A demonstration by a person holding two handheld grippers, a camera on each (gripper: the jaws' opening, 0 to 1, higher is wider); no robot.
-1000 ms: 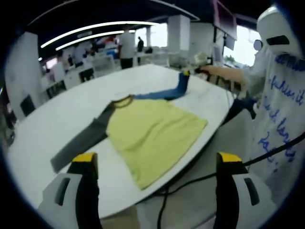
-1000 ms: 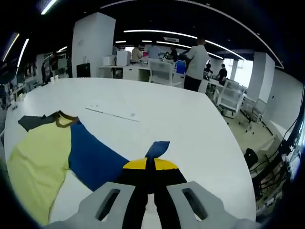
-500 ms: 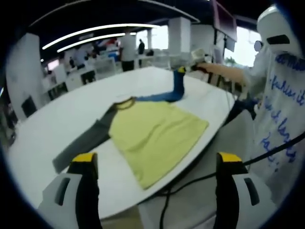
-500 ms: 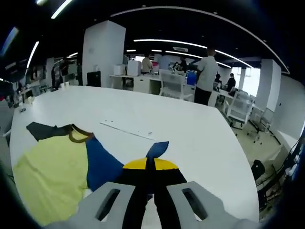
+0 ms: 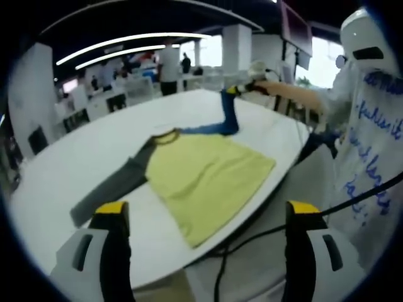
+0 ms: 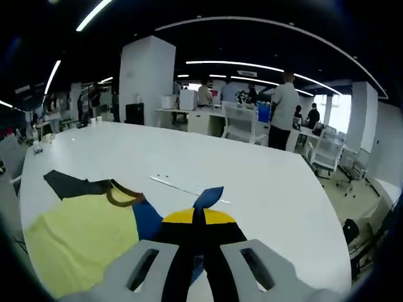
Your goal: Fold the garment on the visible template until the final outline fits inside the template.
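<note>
Two views: left gripper view and right gripper view, both looking over one white bench (image 5: 75, 163).
Garment: a shirt (image 5: 204, 173) with a yellow body lies flat on the bench near its edge; in the left gripper view it sits at the centre, with the collar (image 5: 165, 133) at 11 o'clock of the body.
Grey sleeve: the grey sleeve (image 5: 113, 192) stretches flat from the collar toward 8 o'clock in the left gripper view, resting on the bench.
Blue sleeve: the blue sleeve (image 5: 223, 116) rises off the bench toward 1 o'clock in the left gripper view, its cuff pinched in the right gripper (image 5: 242, 89).
Left gripper: the left gripper (image 5: 208, 211) has its yellow-tipped jaws wide apart at 7 and 5 o'clock, holding nothing, hovering short of the bench edge.
Right gripper: in the right gripper view the right gripper has its jaws pressed together on the blue sleeve, whose tip sticks out above the yellow pads at 12 o'clock of the jaws.
Template: a thin marked line (image 6: 179, 184) shows on the bench past the collar in the right gripper view; its full outline cannot be told.
Person: a white sleeve (image 5: 371, 145) with blue writing stands at 3 o'clock in the left gripper view.
</note>
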